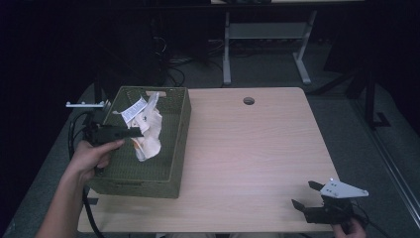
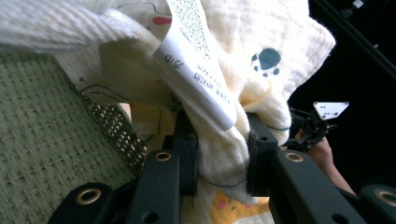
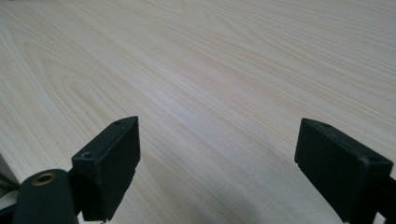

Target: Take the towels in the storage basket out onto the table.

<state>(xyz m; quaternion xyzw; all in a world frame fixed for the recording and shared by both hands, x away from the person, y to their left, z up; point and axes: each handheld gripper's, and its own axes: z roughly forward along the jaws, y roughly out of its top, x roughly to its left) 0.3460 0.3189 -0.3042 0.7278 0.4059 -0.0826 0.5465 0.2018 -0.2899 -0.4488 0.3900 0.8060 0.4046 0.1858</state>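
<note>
Black jaws of the left gripper (image 2: 219, 154) sit right at the lens, pinched tight on a bunched fold of the cream cloth (image 2: 261, 42), so the grip is on fabric and nothing else. Between the pads the material is squeezed into a thick wad, and a white care label (image 2: 196, 70) hangs off it just above the jaws, touching the fold. From the high view, the left gripper (image 1: 130, 132) holds the cloth (image 1: 148, 130) up over the green woven basket (image 1: 174, 168), the bulk of it dangling inside the walls, whether the lowest end touches the basket floor I cannot tell.

Judging from this, the step in hand is moving the cloth at the basket, either out or in; direction is not clear from one look. To do it well, keep the pinch firm on the wad, travel straight up or down so the hanging tail clears the rim (image 1: 148, 89), and avoid dragging the weave, which could snag loose threads.

Over on the near right corner of the wooden table (image 1: 257, 148), the right gripper (image 1: 305, 194) waits with jaws spread wide, holding nothing, well apart from the basket. Its own view confirms it: bare tabletop (image 3: 210, 70) between two parted pads.
</note>
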